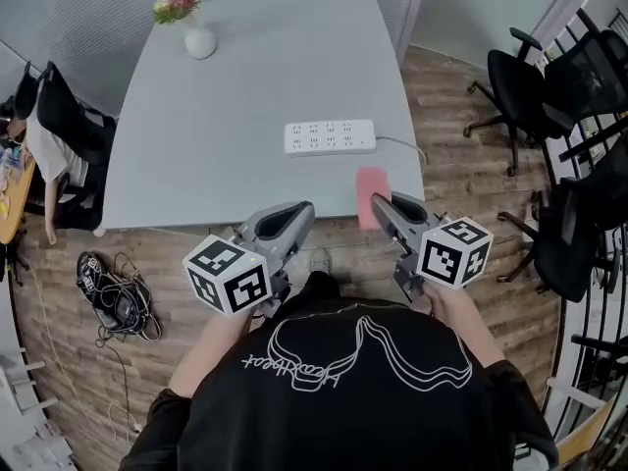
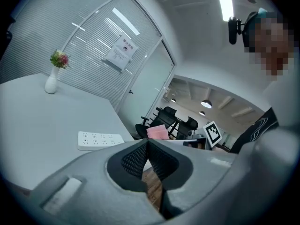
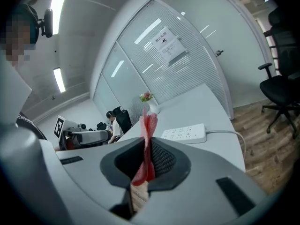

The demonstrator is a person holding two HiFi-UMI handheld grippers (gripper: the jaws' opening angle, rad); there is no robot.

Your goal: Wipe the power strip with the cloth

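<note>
A white power strip (image 1: pixel 331 136) lies flat on the grey table (image 1: pixel 196 145), its cord trailing off to the right; it also shows as the power strip (image 2: pixel 100 139) and power strip (image 3: pixel 184 133). My right gripper (image 1: pixel 377 204) is shut on a pink-red cloth (image 1: pixel 372 190), which stands up between its pads as the cloth (image 3: pixel 148 139). It hovers at the table's near edge, short of the strip. My left gripper (image 1: pixel 306 210) is shut with nothing in it, also near the front edge; in its own view the left gripper (image 2: pixel 147 146) has its pads touching.
A white vase with flowers (image 1: pixel 196 33) stands at the table's far left corner. Black office chairs (image 1: pixel 535 86) crowd the right side. A tangle of cables (image 1: pixel 113 294) lies on the wooden floor at left. A seated person (image 1: pixel 54 145) is beside the table's left edge.
</note>
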